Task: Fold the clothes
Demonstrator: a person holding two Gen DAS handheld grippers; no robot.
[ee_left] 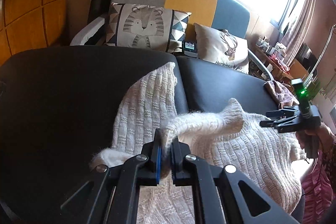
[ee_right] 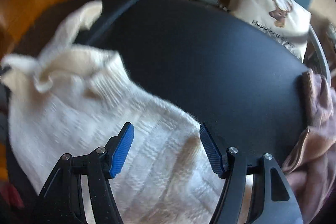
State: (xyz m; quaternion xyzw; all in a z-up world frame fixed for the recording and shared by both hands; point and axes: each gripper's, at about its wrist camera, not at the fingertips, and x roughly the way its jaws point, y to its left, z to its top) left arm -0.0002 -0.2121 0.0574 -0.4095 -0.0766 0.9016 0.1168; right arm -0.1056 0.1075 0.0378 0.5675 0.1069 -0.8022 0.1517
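On the dark cushioned seat [ee_left: 63, 87] lies a cream knit sweater [ee_left: 241, 152]. The left hand-held gripper [ee_left: 166, 152] pinches its fuzzy sleeve; the right hand-held gripper [ee_right: 166, 148] hangs wide above the knit, gripping nothing. A mauve garment [ee_right: 315, 119] lies beside.

cream knit sweater [ee_left: 241, 152], rumpled, spread on dark surface
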